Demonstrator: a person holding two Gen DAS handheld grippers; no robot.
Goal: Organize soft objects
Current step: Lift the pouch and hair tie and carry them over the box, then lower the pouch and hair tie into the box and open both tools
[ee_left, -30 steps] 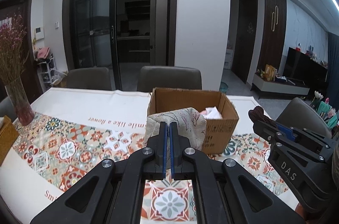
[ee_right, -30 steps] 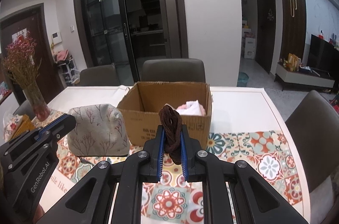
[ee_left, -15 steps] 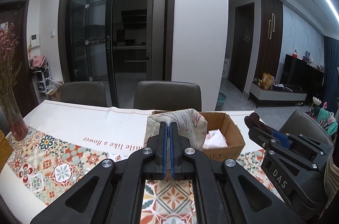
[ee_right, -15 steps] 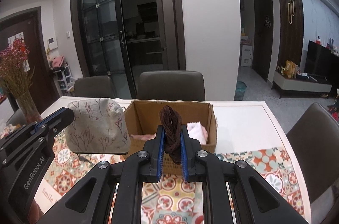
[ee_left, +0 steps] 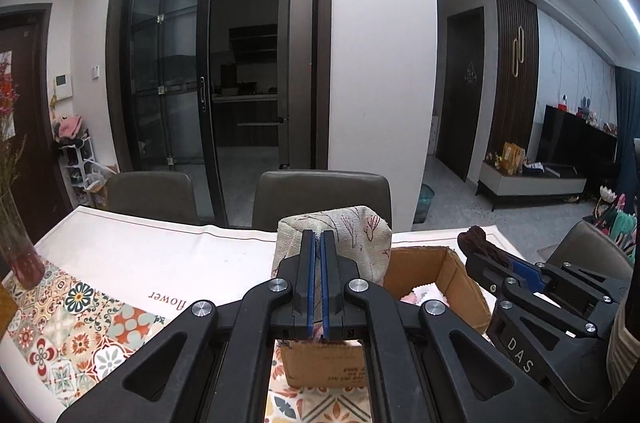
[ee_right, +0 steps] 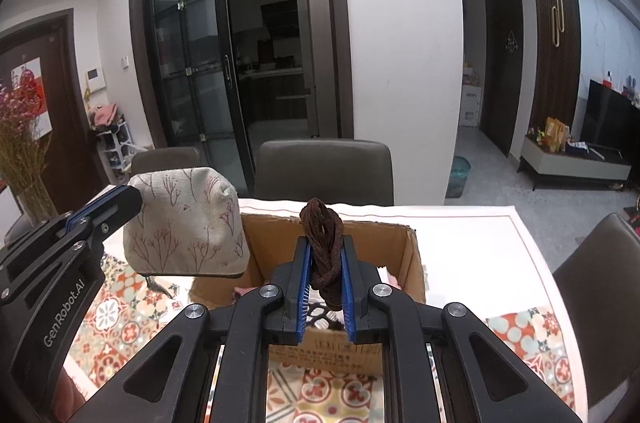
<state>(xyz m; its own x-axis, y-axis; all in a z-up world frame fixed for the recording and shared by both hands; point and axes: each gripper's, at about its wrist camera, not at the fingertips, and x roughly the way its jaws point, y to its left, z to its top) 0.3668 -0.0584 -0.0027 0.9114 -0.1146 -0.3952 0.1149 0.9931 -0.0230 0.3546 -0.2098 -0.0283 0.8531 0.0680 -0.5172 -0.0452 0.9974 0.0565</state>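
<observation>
My left gripper (ee_left: 317, 243) is shut on a beige fabric pouch with a red twig print (ee_left: 352, 231) and holds it in the air over the left edge of an open cardboard box (ee_left: 440, 267). The pouch also shows in the right wrist view (ee_right: 184, 223), with the left gripper (ee_right: 120, 199) at its left. My right gripper (ee_right: 324, 251) is shut on a bundle of dark brown cord (ee_right: 322, 243), held above the box (ee_right: 400, 243). In the left wrist view it sits at the right (ee_left: 480, 255). White and pink soft items (ee_left: 420, 297) lie inside the box.
The box stands on a table with a patterned tile cloth (ee_left: 80, 319). A vase of dried flowers (ee_right: 28, 151) stands at the table's left. Dark chairs (ee_right: 324, 171) line the far side and one is at the right (ee_right: 600, 271).
Both grippers have risen and moved forward toward the box. The pouch has gone from the table beside the box to above the box's left edge. The cord now hangs over the box.
</observation>
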